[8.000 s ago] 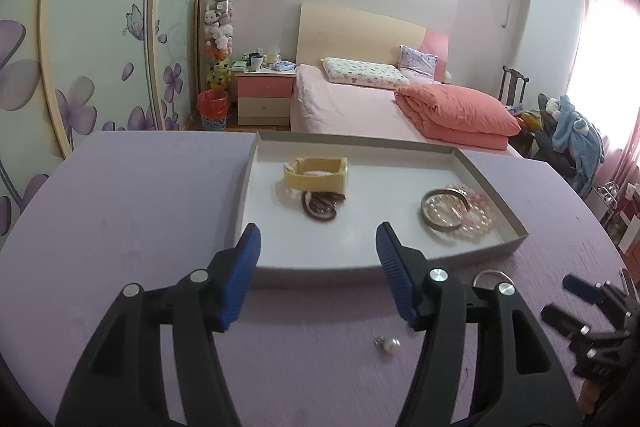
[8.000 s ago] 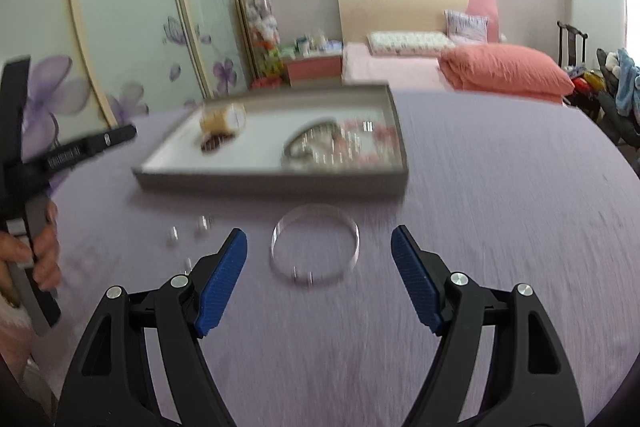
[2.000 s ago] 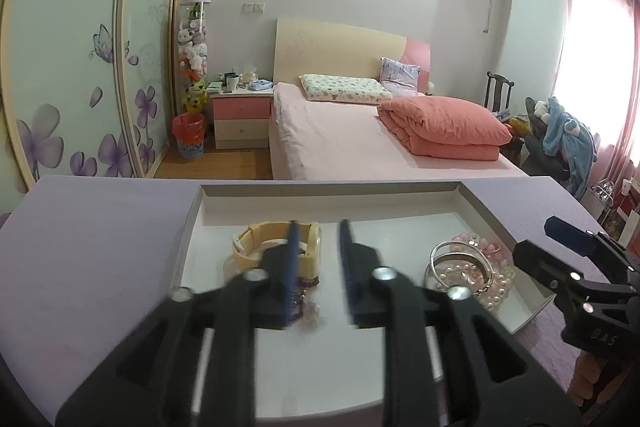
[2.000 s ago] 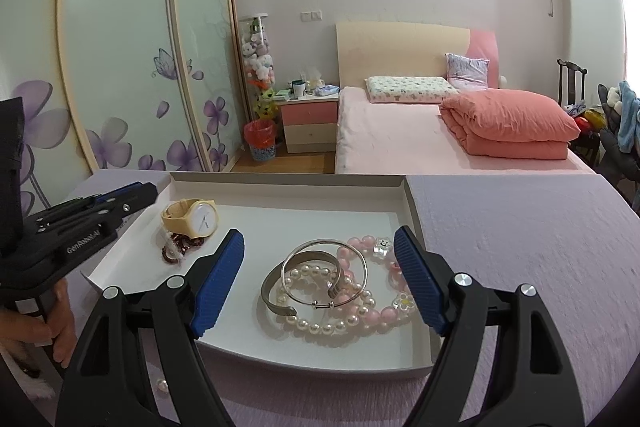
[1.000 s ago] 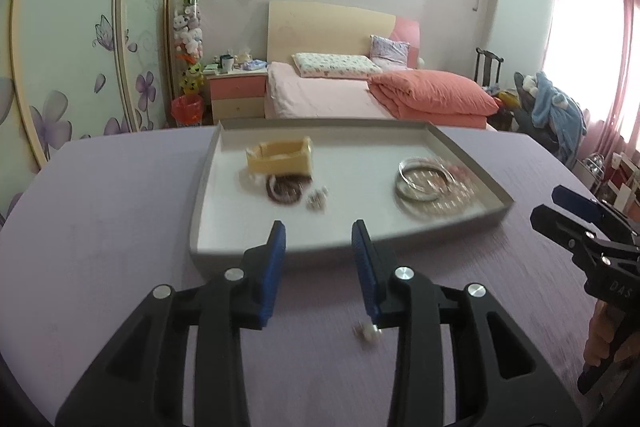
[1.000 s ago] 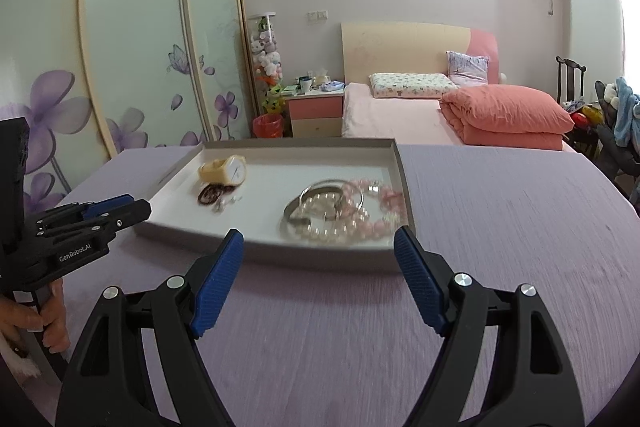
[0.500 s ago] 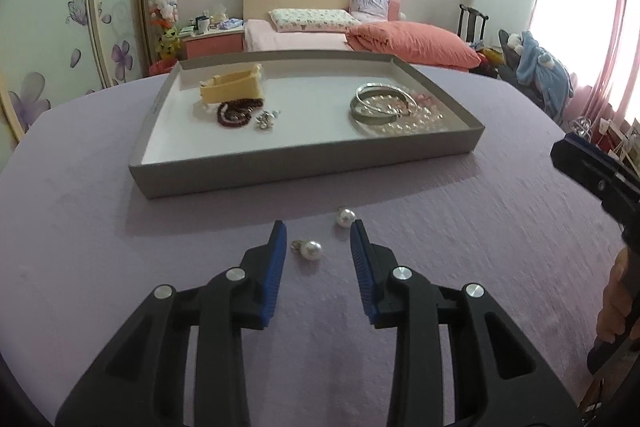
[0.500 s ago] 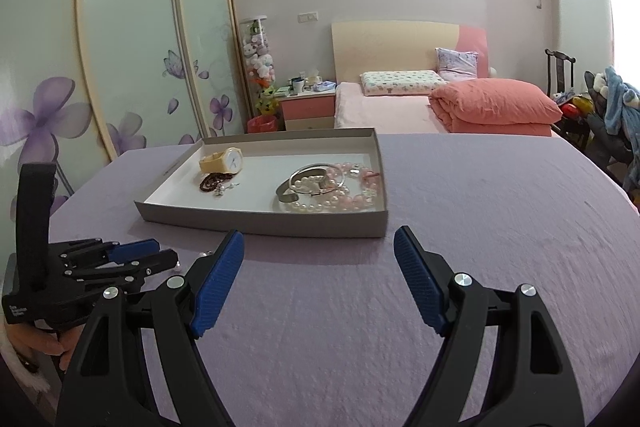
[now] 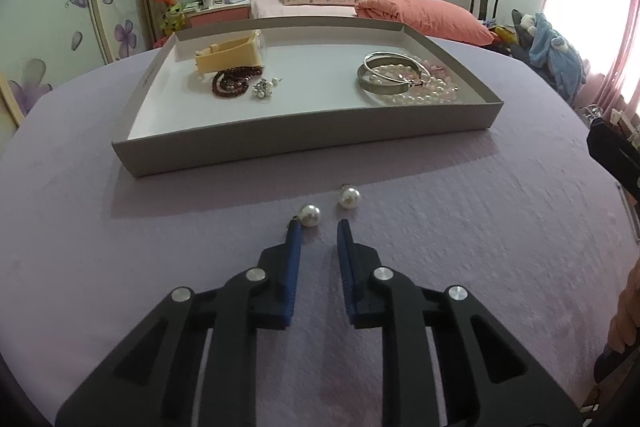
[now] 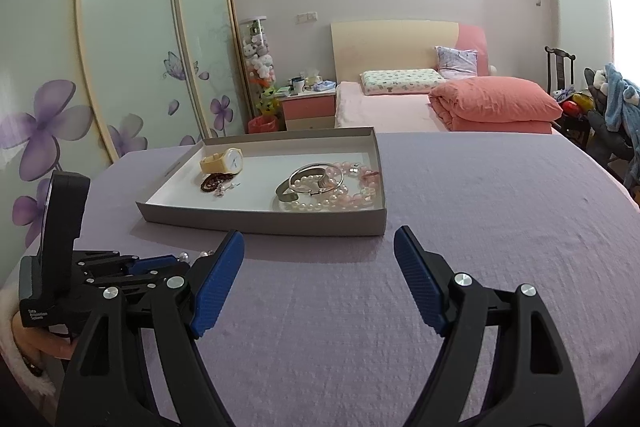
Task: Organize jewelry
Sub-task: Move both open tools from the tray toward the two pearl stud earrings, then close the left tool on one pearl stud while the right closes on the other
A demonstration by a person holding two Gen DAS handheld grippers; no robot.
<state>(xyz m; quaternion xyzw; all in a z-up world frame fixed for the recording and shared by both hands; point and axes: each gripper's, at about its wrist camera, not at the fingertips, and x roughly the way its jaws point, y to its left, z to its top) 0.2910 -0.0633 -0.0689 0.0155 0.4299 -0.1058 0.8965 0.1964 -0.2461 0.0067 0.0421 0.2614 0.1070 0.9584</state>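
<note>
Near pearl earring (image 9: 310, 215) sits just beyond my left gripper (image 9: 316, 227), slightly left of centre.
Jaws have been closing, narrow, pinching nothing; my right gripper (image 10: 319, 243) gapes empty, farther off; tray (image 9: 304, 143) beyond.

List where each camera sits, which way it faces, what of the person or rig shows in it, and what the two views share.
Left wrist: on the left gripper, tilted down at two pearl earrings on the purple cloth; the right gripper's tip and a hand show at right.
Right wrist: on the right gripper, jaws wide, facing the bedroom; the left gripper and a hand show at lower left.
Shared: the grey tray of jewelry, the bed.
</note>
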